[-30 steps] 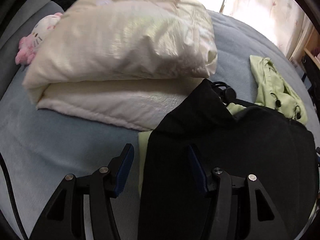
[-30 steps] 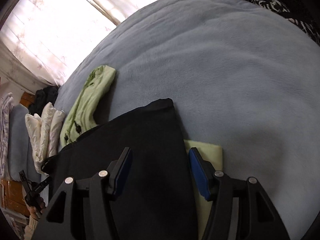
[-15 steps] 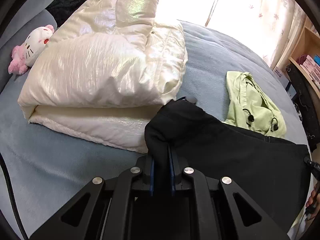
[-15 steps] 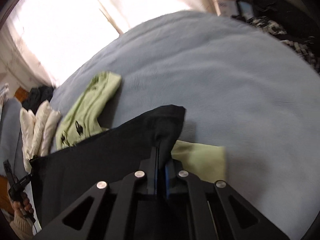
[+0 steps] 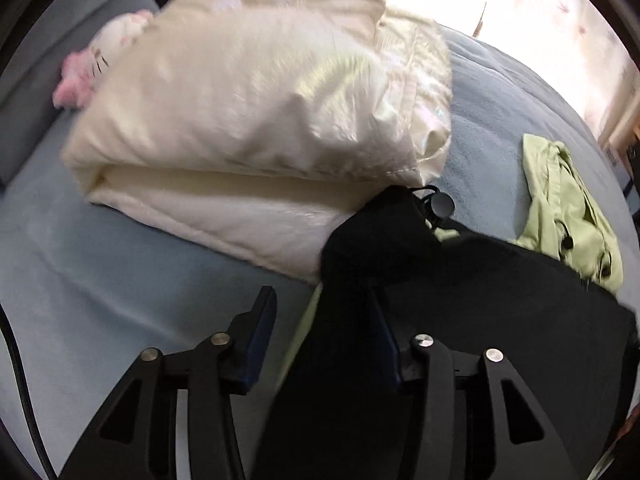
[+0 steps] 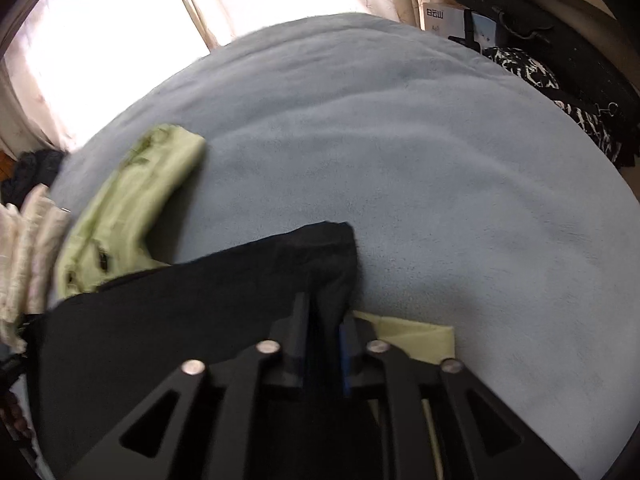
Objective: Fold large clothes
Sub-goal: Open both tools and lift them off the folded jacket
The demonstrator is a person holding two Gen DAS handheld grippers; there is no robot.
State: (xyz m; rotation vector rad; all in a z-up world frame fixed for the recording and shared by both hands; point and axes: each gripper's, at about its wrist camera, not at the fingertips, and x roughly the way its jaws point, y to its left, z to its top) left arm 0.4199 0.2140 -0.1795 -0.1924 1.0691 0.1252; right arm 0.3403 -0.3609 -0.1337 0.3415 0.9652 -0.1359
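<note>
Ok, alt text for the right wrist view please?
The right gripper is shut on a corner of the black garment, which lies on a blue bed cover. A light green garment lies beyond it to the left.

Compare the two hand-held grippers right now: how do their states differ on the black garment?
The left hand-held gripper is open, its blue pads apart, with the black garment lying loose between them. The right hand-held gripper is shut, pinching a bunched corner of that garment. Both sit over the same garment on the blue bedspread.

One black garment [image 5: 460, 320], one cream quilt [image 5: 256, 128], one plush toy [image 5: 100, 64], two green garments [image 5: 568, 208]
</note>
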